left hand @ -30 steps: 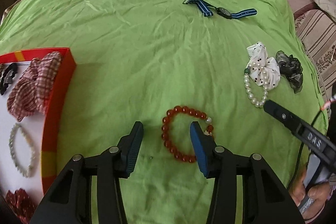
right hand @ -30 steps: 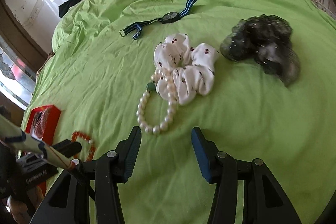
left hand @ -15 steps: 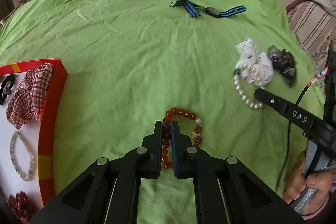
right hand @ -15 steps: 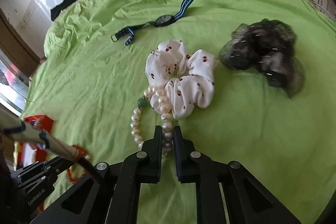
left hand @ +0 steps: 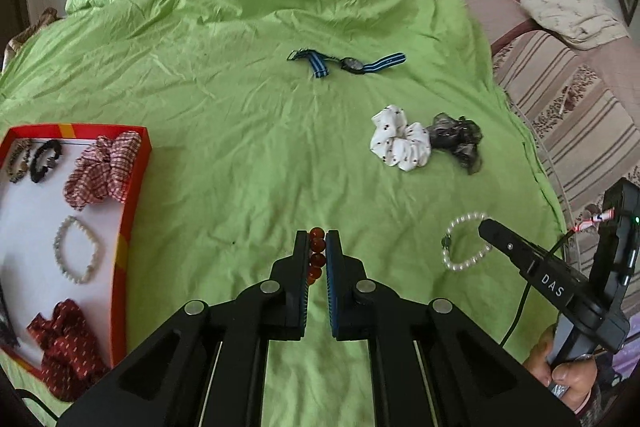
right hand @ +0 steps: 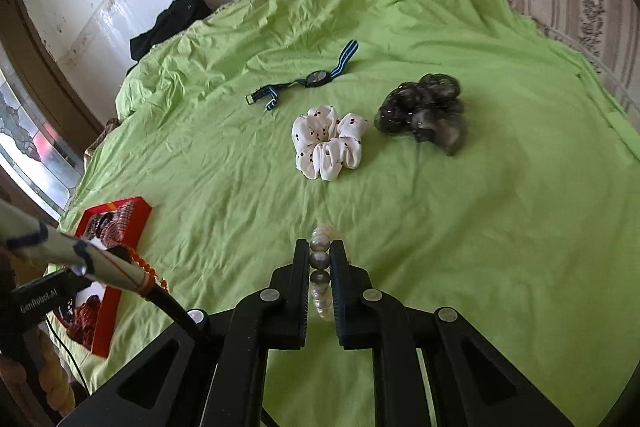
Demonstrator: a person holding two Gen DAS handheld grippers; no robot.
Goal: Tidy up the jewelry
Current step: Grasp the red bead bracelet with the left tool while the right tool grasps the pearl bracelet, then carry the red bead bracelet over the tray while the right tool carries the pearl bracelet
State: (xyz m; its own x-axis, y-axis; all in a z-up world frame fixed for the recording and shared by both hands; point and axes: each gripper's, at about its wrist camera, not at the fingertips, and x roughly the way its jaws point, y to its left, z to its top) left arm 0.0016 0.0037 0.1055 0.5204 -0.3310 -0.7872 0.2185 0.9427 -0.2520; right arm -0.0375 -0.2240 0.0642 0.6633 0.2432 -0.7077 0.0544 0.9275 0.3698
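Green bedsheet [left hand: 224,99], creased, covers the bed; white wall behind, striped sofa off the bed's right edge.

Left edge of the bed: red tray [left hand: 134,187], white floor. We count in it one plaid scrunchie [left hand: 102,169], one dark red scrunchie [left hand: 64,343], one pale bead bracelet [left hand: 76,251], and two small dark hair ties at its far end; a sliver of something more at the frame edge, not identifiable.

Centre, near edge: our left tongs [left hand: 317,259] clenched on the amber bead bracelet [left hand: 315,257], one only. Four beads show between the pads; the loop hangs below, partly hidden.

Centre, far: one striped-strap watch [left hand: 352,64].

Right of centre: one white cherry-print scrunchie [right hand: 326,143], one grey sheer scrunchie [right hand: 424,111], just beside each other, touching or nearly.

Right, near edge: our right tongs [right hand: 320,275] clenched on the pearl bracelet [right hand: 320,267], one only, lifted clear of the sheet.

Step in hand, as we judge it: carry both bracelets to the tray. Keep the squeeze firm, since round beads can roll out of flat pads. Travel level and unhurried so the loops do not swing. Clear the tray's red rim before lowering. Set each on bare white floor, apart from the pale bracelet, and release only once beads rest.
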